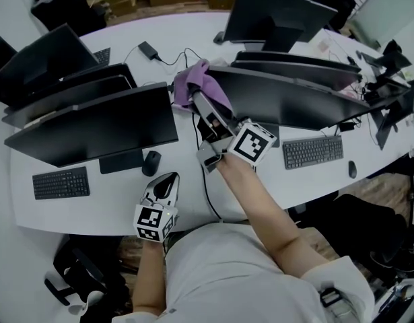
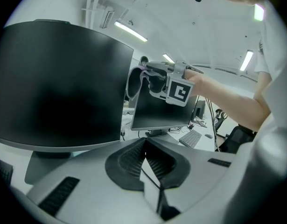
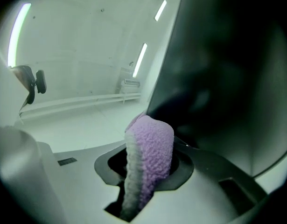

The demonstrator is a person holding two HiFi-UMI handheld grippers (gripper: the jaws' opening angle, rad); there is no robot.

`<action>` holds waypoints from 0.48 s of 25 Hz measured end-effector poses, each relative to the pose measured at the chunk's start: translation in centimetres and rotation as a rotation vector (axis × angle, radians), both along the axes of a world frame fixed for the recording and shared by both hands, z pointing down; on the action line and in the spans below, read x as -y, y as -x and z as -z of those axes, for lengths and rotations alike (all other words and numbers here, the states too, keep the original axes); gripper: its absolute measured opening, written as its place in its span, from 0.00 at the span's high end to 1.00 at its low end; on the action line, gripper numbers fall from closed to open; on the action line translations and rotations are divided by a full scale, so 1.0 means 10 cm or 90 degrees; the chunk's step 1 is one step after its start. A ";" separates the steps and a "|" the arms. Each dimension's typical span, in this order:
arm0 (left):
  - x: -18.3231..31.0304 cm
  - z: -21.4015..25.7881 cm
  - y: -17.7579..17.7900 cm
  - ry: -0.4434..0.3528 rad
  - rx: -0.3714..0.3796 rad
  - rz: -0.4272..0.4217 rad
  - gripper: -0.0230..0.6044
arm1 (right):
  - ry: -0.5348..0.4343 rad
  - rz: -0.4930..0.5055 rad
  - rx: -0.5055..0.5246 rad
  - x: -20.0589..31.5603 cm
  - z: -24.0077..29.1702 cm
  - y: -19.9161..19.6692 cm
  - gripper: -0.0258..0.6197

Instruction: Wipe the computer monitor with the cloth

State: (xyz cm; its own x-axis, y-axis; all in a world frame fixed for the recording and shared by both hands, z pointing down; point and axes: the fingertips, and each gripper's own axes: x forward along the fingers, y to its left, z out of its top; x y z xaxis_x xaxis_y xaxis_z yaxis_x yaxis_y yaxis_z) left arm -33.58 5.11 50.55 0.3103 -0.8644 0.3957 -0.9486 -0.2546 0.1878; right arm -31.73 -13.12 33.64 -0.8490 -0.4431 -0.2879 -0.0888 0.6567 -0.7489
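Pressing at the near upper corner of the computer monitor (image 1: 281, 99), the right gripper (image 1: 201, 106) is clenched on a fold of the purple cloth (image 1: 201, 83); the right gripper view shows the fold pinched between both jaws, its free end bunched up against the dark panel.

Left gripper (image 1: 166, 184) hangs low by the desk edge (image 1: 79, 217), well apart from the work; jaws pressed together, nothing between them.

Risks as I judge them from here:

- only a narrow wad of cloth stands proud of the jaws; a steep angle or hard push could bring the bare jaw tips onto the panel and mark it;
- contact sits high and at a corner; force there could swivel or tilt the monitor on its stand, and nothing braces it, the left gripper being idle;
- the grip is on a fold, not the bulk; drag across the panel might pull the cloth loose and drop it behind the desk edge or onto the keyboard (image 1: 313, 151);
- the neighbouring monitor (image 1: 92, 123) stands just beside that corner; a wide sweep leftward could knock its edge;
- a black cable (image 1: 201, 147) runs down the gap beneath the forearm; a low return stroke might snag it.
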 end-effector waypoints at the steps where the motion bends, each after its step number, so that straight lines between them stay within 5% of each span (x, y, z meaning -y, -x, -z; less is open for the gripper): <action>1: -0.01 0.01 -0.02 -0.002 0.001 -0.001 0.96 | -0.004 0.000 0.005 -0.01 0.04 -0.02 0.81; 12: -0.13 0.19 -0.24 -0.024 0.022 0.002 0.96 | -0.015 0.018 0.079 -0.25 0.43 -0.39 0.81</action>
State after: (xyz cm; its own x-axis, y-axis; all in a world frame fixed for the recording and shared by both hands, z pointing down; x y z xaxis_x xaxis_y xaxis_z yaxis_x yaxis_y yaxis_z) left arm -31.23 6.42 48.67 0.2946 -0.8800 0.3725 -0.9551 -0.2581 0.1455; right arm -27.88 -10.65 29.31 -0.8183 -0.4118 -0.4010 0.0214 0.6754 -0.7372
